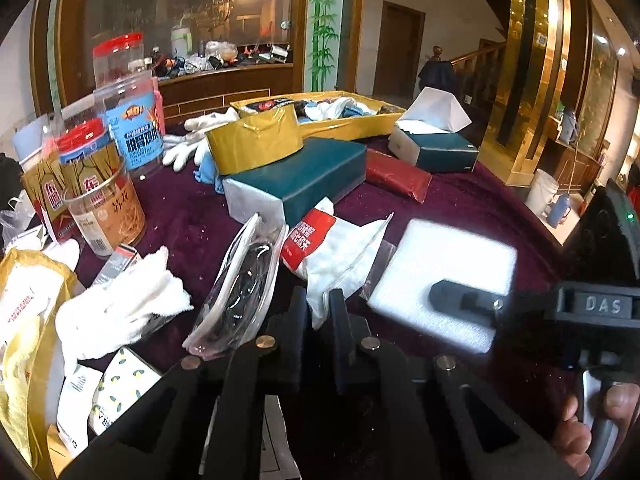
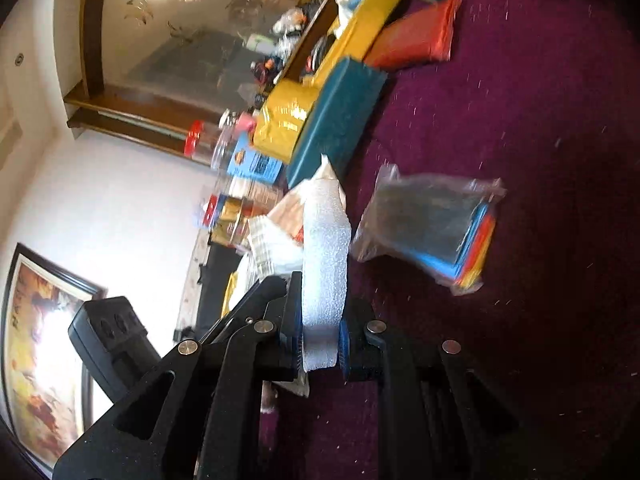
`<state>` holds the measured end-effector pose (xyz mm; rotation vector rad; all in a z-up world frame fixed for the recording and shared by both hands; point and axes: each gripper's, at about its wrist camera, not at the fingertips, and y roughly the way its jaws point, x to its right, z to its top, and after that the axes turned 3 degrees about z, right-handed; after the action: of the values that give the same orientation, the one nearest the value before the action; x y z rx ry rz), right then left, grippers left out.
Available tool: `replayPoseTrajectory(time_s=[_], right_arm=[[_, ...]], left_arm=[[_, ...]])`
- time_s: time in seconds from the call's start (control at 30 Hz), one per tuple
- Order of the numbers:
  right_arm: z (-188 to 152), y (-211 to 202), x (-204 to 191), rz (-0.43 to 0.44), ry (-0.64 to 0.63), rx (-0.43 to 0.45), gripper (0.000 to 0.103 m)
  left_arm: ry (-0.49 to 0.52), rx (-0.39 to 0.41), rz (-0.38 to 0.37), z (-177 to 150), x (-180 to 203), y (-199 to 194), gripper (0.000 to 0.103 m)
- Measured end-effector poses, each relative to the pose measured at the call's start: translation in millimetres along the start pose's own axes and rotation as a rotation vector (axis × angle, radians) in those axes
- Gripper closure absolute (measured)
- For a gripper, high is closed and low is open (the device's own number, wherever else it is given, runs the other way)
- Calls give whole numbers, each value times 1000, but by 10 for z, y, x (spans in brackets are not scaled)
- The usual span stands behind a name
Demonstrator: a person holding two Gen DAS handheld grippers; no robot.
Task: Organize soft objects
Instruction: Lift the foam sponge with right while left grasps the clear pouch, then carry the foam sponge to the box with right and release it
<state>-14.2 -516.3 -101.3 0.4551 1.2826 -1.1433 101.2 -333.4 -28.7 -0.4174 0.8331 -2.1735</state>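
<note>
My right gripper (image 2: 320,320) is shut on a white foam pad (image 2: 325,256), seen edge-on between its jaws. In the left wrist view the same foam pad (image 1: 442,276) is held above the maroon tablecloth (image 1: 472,200) by the right gripper (image 1: 460,302). My left gripper (image 1: 318,304) is nearly shut on the edge of a white plastic bag with a red label (image 1: 340,248). A white cloth glove (image 1: 120,304) lies at the left. A yellow tray (image 1: 352,118) at the back holds soft items.
Two teal tissue boxes (image 1: 304,178) (image 1: 436,144), a yellow tape roll (image 1: 256,140), a red pack (image 1: 396,176), snack jars (image 1: 104,204), a clear pouch (image 1: 240,284) and a bag of coloured sheets (image 2: 436,228) lie on the table. More white gloves (image 1: 192,136) lie behind.
</note>
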Motion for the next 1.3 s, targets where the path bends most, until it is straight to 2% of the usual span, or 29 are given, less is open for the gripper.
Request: replayPoseTrajectory(time_s=[0.13,0.3,0.53,0.7,0.83,0.97,1.13,1.3], right_arm=[[-11,-96,-165,-8,-66,53,90],[-24,-139,-269,-1,-106,70,90],[-34,-157,-374,8,-176,87,90],[-61,-109,-424,-5,-217,79,90],[-114,-127,-481,40,-215,72,90],[-209,-129,-658,52,-276,73,90],[-308,45,-955,95,-330,36,90],[-411,484,-1183,121,-338,-34,89]], left_arm=[[13,17,19,-3,32,-18,94],[36,49,34,-13,46,-129,94],[4,81,10,-1,-75,-352,94],[-12,115,12,-5,-235,-584,94],[-26,142,42,-11,-456,-776,94],[-27,151,75,-64,-659,-911,94],[-29,169,116,-124,-881,-1078,94],[-67,170,144,-162,-1161,-1181,94]])
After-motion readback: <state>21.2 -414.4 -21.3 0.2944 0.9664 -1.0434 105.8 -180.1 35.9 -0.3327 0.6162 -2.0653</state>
